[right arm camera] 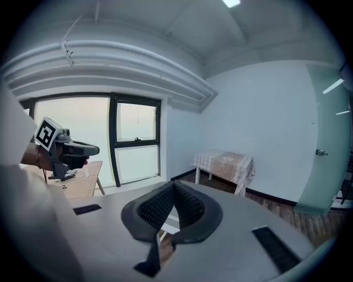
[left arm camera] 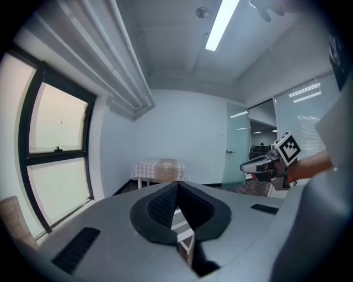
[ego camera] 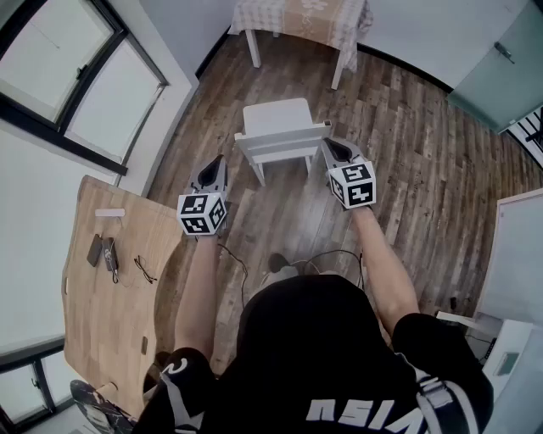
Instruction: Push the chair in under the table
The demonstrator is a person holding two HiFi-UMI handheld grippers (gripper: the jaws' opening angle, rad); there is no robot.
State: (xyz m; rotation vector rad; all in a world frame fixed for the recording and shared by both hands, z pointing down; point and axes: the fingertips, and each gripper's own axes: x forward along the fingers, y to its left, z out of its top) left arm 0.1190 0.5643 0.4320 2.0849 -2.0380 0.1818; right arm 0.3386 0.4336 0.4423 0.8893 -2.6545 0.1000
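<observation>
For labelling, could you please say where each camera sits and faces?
Head view: head-mounted, facing down at the chair; left claw, right claw, arms show.
Left gripper view: on left claw, facing the covered table; right claw shows.
Right gripper view: on right claw, facing that table; left claw shows.
All share that table.

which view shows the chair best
The head view: the whole white chair shows from above, seat and back rail, with bare floor between it and the table. The left gripper view gives only a white sliver of it low in the picture; the right gripper view likewise.
</observation>
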